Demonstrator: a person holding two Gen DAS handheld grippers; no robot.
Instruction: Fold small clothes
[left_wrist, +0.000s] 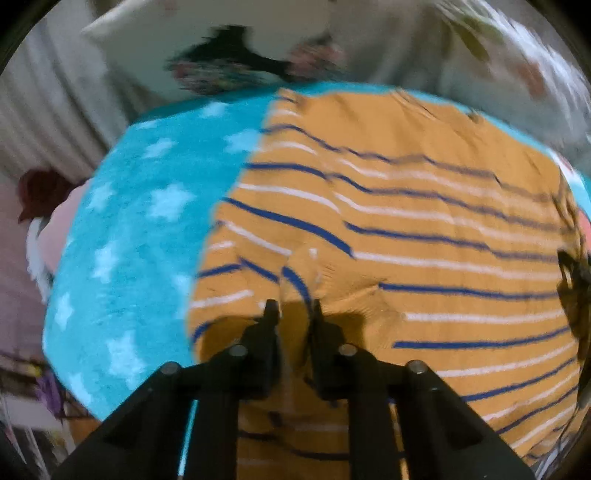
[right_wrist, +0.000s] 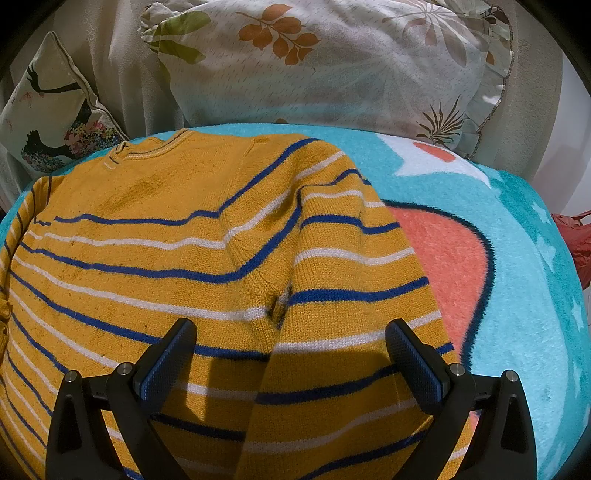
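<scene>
Fluffy turquoise blanket (right_wrist: 517, 295) with pale star shapes, also bearing a coral patch outlined in black and a white area; it covers the surface. Large white pillow (right_wrist: 332, 62) printed with orange, green and brown leaves, lying along the blanket's far edge. Small cream cushion (right_wrist: 51, 110) with a dark silhouette figure and flowers, at far left, beside the pillow. Red fabric item (right_wrist: 576, 243), partly visible at the right edge.
</scene>
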